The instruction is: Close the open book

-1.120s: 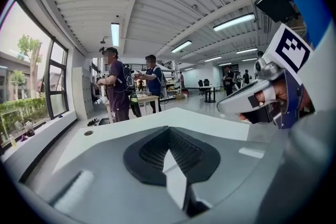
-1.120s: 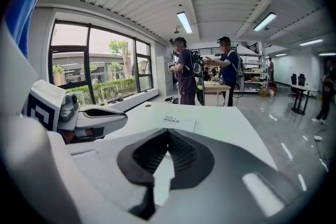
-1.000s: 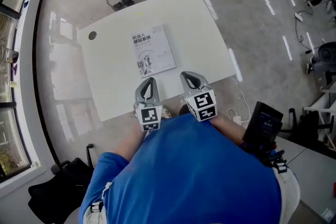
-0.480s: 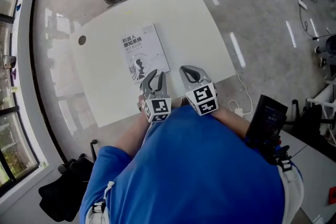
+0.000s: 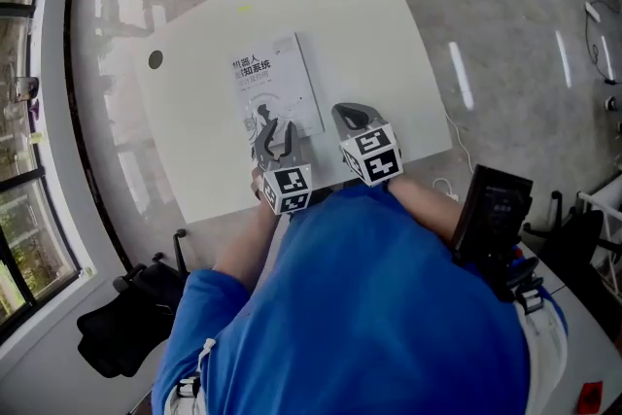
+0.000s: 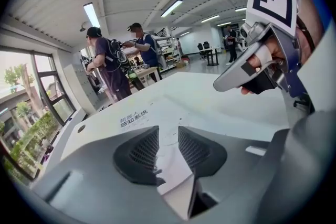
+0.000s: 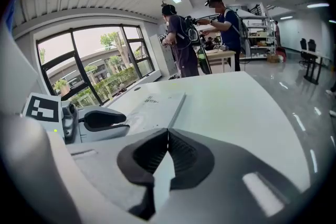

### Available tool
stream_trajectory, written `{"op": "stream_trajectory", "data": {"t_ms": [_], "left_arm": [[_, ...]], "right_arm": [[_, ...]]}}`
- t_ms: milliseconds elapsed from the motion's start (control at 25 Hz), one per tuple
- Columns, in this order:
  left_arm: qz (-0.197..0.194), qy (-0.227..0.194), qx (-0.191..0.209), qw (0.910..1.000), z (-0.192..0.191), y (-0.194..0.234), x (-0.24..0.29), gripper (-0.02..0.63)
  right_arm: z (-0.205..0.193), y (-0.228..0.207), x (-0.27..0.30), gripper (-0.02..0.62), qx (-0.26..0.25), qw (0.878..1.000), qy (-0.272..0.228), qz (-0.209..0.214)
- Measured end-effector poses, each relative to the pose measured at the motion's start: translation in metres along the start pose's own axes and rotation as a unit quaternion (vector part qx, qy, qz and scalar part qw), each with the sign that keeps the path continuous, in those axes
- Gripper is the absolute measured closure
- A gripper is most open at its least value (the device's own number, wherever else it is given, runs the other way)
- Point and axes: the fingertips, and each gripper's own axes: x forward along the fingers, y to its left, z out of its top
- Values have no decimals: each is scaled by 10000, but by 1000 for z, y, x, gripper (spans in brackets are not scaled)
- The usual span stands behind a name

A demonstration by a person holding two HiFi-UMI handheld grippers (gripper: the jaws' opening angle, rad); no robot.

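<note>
Tongs report: left tongs (image 5: pixel 275 131) have just been opening and now stand wide, gripping nothing, having come forward over the near edge of the book (image 5: pixel 267 83); right tongs (image 5: pixel 346 114) are closed and empty beside it. We find the book flat, title up, toward the table's (image 5: pixel 374 15) near edge; we judge a grasp is being prepared

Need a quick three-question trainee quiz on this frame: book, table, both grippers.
1. True or false: the book lies flat on the white table, printed cover up.
2. Whose jaws stand apart? A. left B. right C. both
3. Fill in: the right gripper has its jaws ___.
Key: 1 true. 2 A: the left gripper has just been opening its jaws, with nothing gripped between them. 3 shut, on nothing.
</note>
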Motion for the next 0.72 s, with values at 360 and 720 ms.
{"op": "stream_trajectory", "data": {"t_ms": [360, 720], "left_arm": [[736, 676, -371, 9943, -43, 46, 4, 598], [1186, 1131, -679, 9841, -67, 76, -1, 598]], "right_arm": [[0, -1, 59, 532, 164, 9970, 570, 498], [-1, 10, 75, 529, 340, 9916, 987, 761]]}}
